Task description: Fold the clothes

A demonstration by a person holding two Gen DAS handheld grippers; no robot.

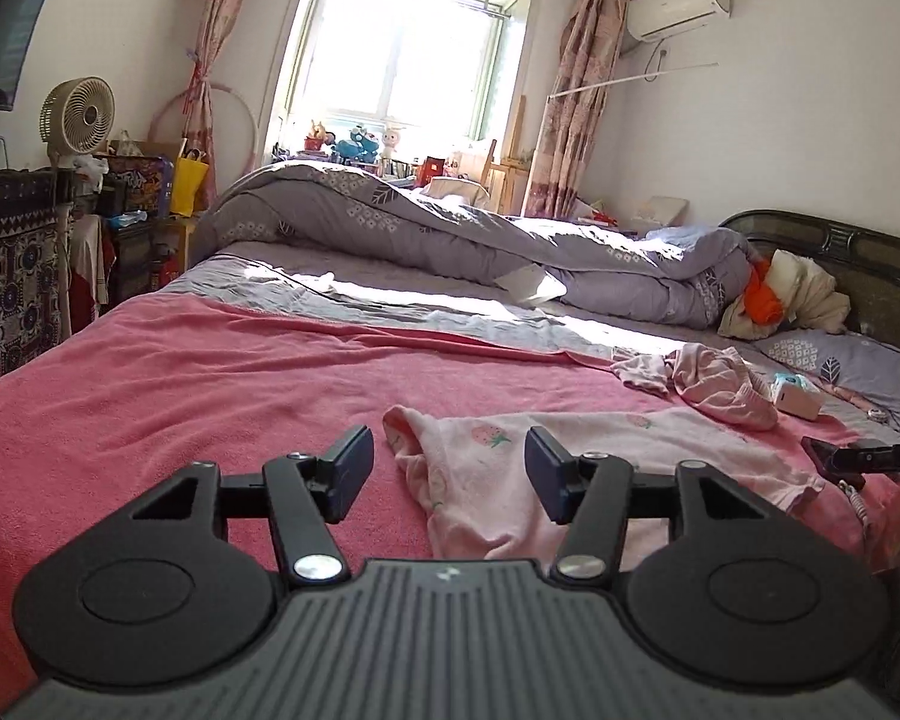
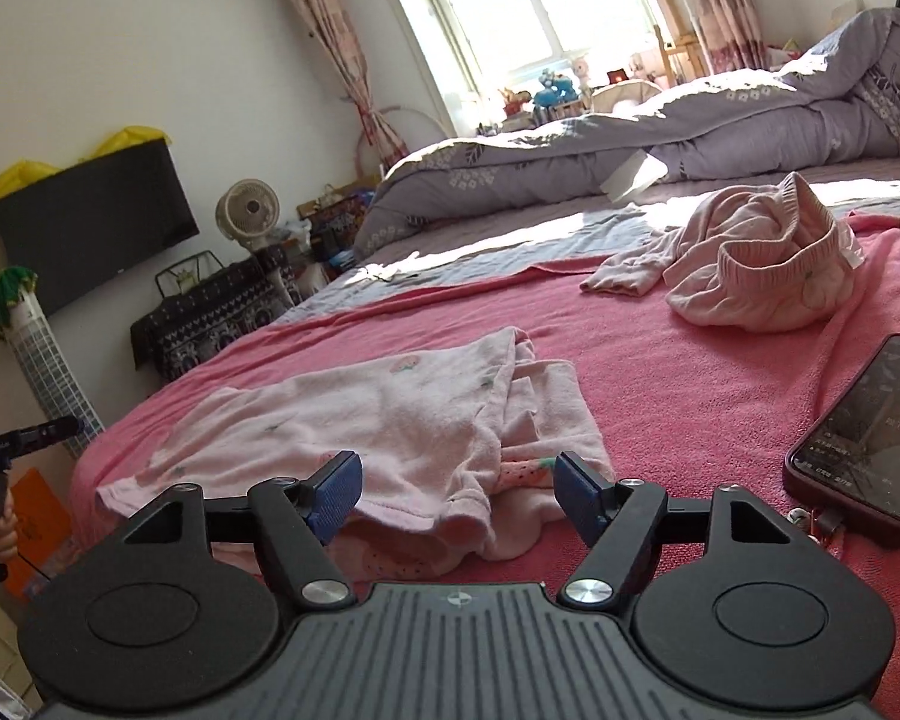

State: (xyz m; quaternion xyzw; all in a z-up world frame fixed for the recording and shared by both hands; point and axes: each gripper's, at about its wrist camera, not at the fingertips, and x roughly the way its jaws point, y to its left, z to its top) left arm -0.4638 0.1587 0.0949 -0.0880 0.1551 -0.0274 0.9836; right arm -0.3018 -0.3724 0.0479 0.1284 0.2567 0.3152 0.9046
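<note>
A pale pink garment with strawberry prints point(image 1: 570, 456) point(image 2: 390, 420) lies partly folded on the pink blanket point(image 1: 180, 396) point(image 2: 690, 384). My left gripper point(image 1: 449, 471) is open, its fingers astride the garment's left edge, just above the cloth. My right gripper point(image 2: 457, 489) is open over the garment's near hem, nothing pinched. A second, crumpled pink garment point(image 1: 714, 384) point(image 2: 762, 270) lies farther back on the bed. The right gripper's tip point(image 1: 864, 459) shows at the right edge of the left wrist view; the left gripper point(image 2: 24, 450) shows at the left edge of the right wrist view, held by a hand.
A phone point(image 2: 870, 426) with a lit screen lies on the blanket at right. A rolled grey quilt point(image 1: 450, 234) point(image 2: 630, 138) fills the far side of the bed. A small white box point(image 1: 801, 399) and a pillow point(image 1: 852, 372) sit near the headboard. A fan point(image 1: 78, 114) and TV point(image 2: 96, 222) stand left.
</note>
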